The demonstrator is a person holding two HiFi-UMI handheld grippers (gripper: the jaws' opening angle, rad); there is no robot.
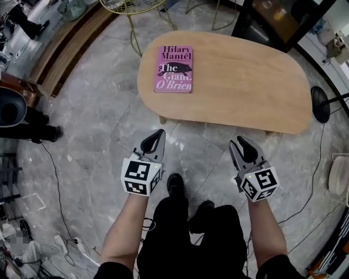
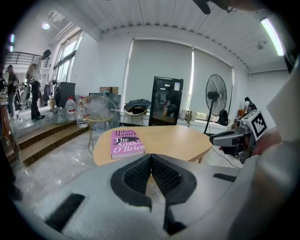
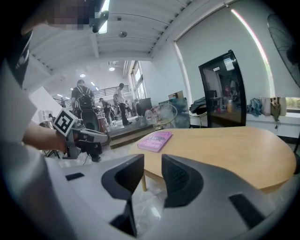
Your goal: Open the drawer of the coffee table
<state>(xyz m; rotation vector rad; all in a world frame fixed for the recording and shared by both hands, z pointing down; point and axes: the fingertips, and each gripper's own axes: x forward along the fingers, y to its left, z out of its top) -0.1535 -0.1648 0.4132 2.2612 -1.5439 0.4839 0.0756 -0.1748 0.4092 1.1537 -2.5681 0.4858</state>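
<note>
Pink paperback book (image 1: pixel 173 69) lies at left end of oval wooden coffee table surface (image 1: pixel 245 87); gold wire side table (image 1: pixel 132 6) behind.

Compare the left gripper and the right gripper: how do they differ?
The left gripper has its jaws pressed together; the right gripper has them apart. The left gripper faces the coffee table end with the pink book; the right gripper faces bare wood. Both are empty and short of the table.
</note>
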